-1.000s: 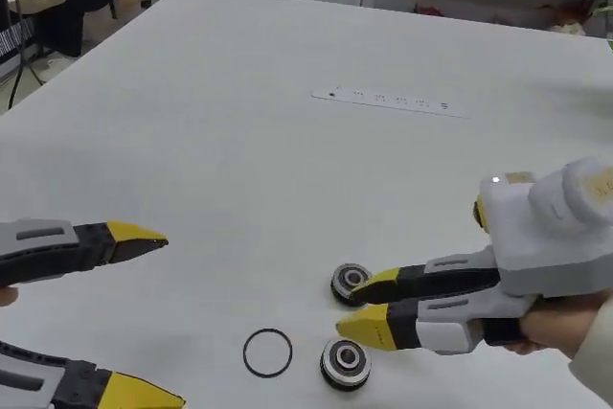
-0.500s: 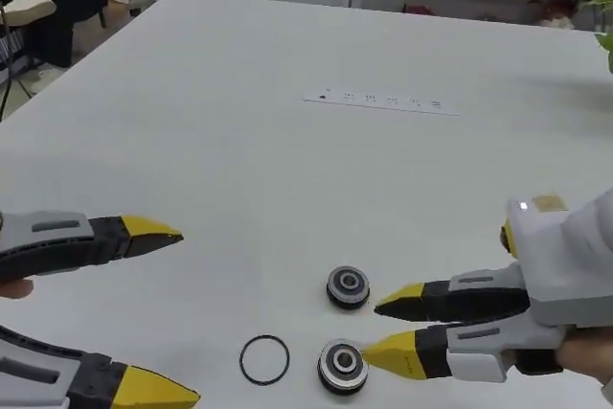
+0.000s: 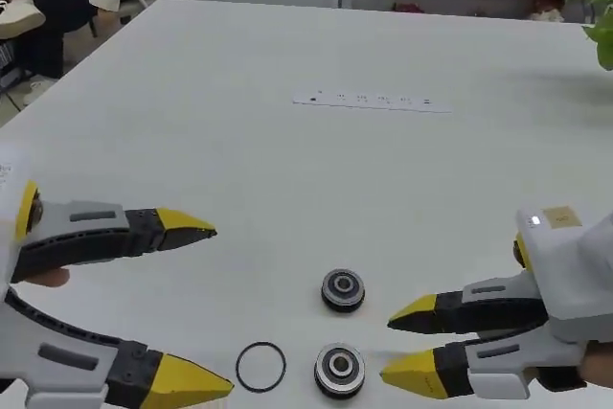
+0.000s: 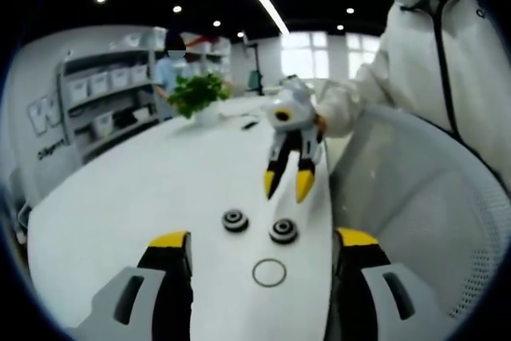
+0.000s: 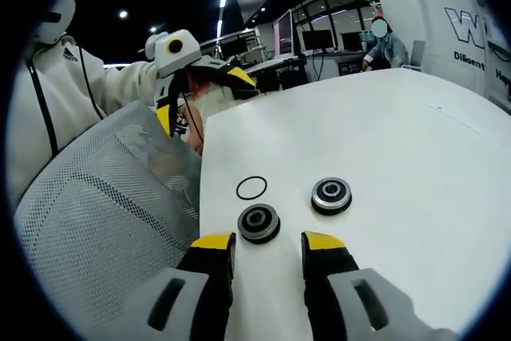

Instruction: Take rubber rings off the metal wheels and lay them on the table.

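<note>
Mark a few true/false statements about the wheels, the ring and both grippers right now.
1. One rubber ring lies loose on the table. True.
2. The right gripper is shut on a wheel. False: its jaws are apart and hold nothing; the near wheel sits just off its tips.
3. Two metal wheels are on the table. True: the near wheel and the far wheel.
4. The wheels are stacked. False: they lie apart, each flat on the table.
5. The left gripper is wide open. True.
6. The left gripper holds the rubber ring. False: the rubber ring lies on the table beside the near wheel.
</note>
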Available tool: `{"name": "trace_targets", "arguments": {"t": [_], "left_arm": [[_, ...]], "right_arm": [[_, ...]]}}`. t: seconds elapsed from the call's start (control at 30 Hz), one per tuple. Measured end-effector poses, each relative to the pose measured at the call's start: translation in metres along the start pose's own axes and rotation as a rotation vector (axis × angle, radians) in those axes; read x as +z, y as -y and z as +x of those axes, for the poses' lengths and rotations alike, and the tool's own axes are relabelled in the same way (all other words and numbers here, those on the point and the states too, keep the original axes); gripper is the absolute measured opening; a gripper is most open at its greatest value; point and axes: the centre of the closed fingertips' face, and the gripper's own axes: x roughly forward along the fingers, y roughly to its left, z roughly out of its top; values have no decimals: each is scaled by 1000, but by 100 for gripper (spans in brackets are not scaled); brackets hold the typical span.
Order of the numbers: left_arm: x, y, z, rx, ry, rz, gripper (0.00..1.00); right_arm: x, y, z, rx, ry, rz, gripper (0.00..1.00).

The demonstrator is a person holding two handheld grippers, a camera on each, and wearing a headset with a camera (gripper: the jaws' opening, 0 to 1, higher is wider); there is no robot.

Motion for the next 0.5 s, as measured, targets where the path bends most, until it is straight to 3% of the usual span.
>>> {"name": "trace_targets", "arguments": {"t": [0.17,0.5], "left_arm": [[4,3,16,-22,-6,42,65],[11,9,46,-75,13,34,59]], "right_arm": [[-3,0,1,-2,6,-1,30],[-9,-2,3,4,7,-14,28]]}}
